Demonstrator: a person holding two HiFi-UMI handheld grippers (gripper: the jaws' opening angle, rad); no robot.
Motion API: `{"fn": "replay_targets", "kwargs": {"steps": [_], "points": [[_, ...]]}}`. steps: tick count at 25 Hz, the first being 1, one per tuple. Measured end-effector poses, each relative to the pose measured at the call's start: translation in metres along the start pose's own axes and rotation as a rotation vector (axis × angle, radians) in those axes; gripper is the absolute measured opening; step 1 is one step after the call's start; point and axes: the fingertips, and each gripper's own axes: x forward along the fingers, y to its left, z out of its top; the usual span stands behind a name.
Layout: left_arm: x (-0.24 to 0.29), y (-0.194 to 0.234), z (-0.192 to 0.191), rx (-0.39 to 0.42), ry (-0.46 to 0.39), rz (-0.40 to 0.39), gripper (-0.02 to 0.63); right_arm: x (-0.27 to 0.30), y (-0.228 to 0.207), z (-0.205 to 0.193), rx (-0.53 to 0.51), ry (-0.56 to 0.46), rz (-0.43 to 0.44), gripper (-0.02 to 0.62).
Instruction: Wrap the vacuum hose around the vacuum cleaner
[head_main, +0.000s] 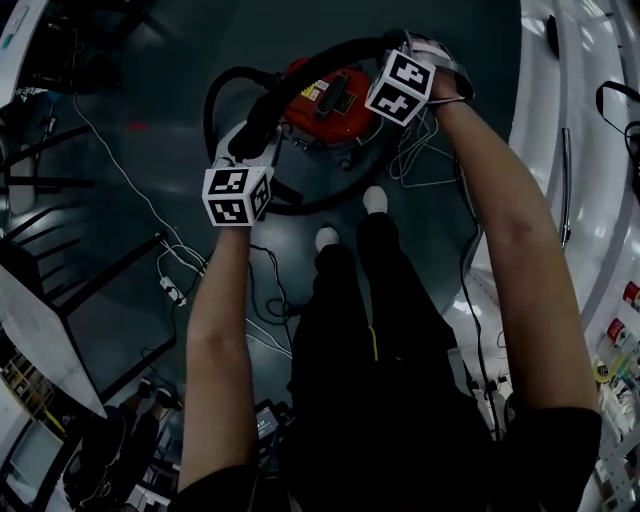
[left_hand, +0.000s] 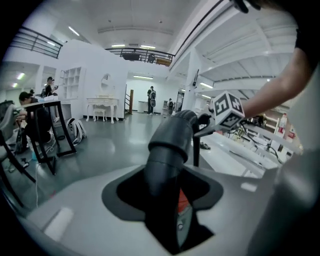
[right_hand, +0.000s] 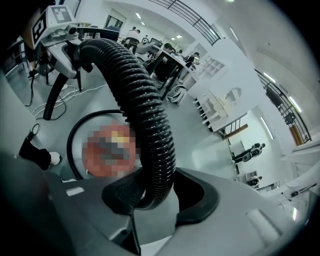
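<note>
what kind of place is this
Probably a big open lab or workshop hall: a polished grey floor, a railed mezzanine overhead, people at a desk, and a white mock room with shelves.

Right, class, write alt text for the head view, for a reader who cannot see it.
Seen from above, a person holds a black vacuum hose arched between the left gripper and right gripper, both shut on it, above a red vacuum cleaner on a dark floor. Thin white cables lie loose nearby.
</note>
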Motion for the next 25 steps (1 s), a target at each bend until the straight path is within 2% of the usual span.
{"fn": "replay_targets", "kwargs": {"steps": [5, 7, 11, 14, 18, 25], "points": [[0.008, 0.003, 0.017, 0.179, -0.040, 0.097, 0.293, 0.010, 0.013, 0.016, -0.072, -0.066, 0.045, 0.173], [0.015, 0.000, 0.024, 0.220, -0.043, 0.109, 0.301, 0.014, 0.019, 0.022, -0.110, -0.088, 0.061, 0.173], [0.038, -0.006, 0.034, 0.276, -0.007, 0.076, 0.301, 0.021, 0.028, 0.037, -0.122, -0.126, 0.103, 0.173], [0.054, -0.013, 0.040, 0.288, 0.009, 0.047, 0.301, 0.022, 0.034, 0.047, -0.138, -0.157, 0.136, 0.170], [0.074, -0.016, 0.047, 0.346, 0.026, 0.045, 0.305, 0.024, 0.044, 0.057, -0.193, -0.205, 0.163, 0.169], [0.103, -0.020, 0.031, 0.464, 0.181, -0.023, 0.318, 0.020, 0.060, 0.069, -0.244, -0.284, 0.220, 0.163]]}}
